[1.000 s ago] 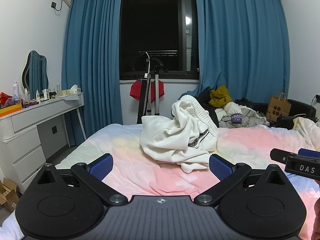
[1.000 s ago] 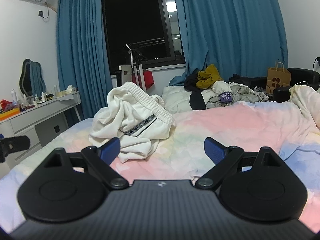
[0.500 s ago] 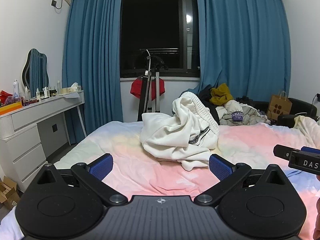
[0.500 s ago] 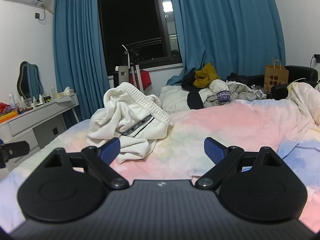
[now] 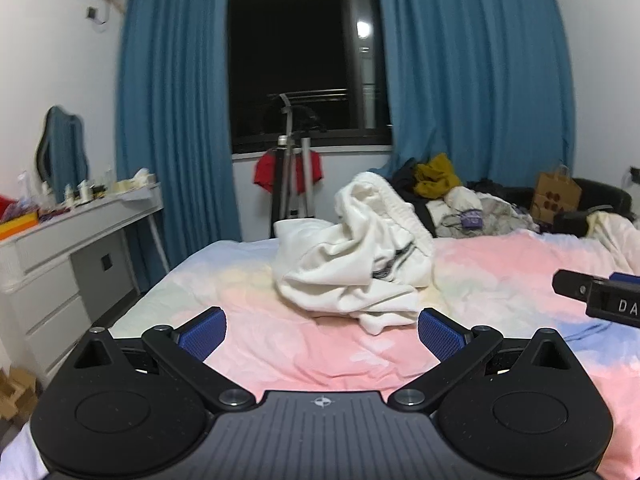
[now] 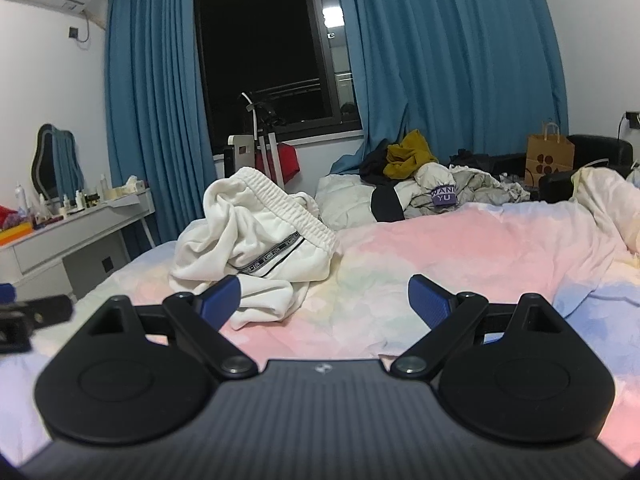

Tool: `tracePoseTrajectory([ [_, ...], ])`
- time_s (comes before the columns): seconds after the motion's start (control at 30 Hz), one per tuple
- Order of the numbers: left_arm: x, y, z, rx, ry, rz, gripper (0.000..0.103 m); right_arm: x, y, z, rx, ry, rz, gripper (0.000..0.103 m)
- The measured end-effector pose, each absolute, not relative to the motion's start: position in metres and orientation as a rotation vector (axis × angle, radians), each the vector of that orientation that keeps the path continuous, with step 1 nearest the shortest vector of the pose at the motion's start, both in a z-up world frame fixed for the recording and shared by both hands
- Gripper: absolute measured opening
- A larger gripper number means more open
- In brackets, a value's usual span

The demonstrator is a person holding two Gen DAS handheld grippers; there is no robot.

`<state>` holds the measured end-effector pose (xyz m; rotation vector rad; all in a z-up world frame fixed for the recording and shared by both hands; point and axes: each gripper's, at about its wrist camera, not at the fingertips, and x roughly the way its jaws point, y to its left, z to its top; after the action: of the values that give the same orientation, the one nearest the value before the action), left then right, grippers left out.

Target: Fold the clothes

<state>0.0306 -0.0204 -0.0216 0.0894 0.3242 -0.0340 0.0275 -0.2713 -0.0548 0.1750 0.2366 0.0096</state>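
The bed point(image 5: 304, 360) fills the scene, its pastel pink-and-blue sheet bare in the near half. In the middle of it sits the white garment point(image 5: 360, 256), crumpled into a heap, ribbed waistband riding on top and a striped trim band showing on its right side. Farther back on the right lies a pile of other clothes point(image 6: 436, 184), well apart from it.

Both tools hover short of the heap. The left tool point(image 5: 322, 330) has its blue pads spread wide with nothing between them; the right tool point(image 6: 324, 298) is likewise spread and empty, its left pad overlapping the garment's near hem in view, though contact can't be confirmed.

The step looks like the first reach, so nothing is folded yet. Best bet: go for the waistband point(image 6: 288, 204), one tool at each end, pinch a single layer, then lift and shake so the legs hang free before laying it flat on the bare near sheet.
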Motion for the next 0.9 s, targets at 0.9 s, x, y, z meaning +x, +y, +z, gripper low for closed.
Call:
tracePoseTrajectory([
  [0.9,0.398,-0.105,-0.018,0.318,0.345,-0.098,0.091,0.116,-0.314,-0.135,0.468,0.449,0.044,0.092],
])
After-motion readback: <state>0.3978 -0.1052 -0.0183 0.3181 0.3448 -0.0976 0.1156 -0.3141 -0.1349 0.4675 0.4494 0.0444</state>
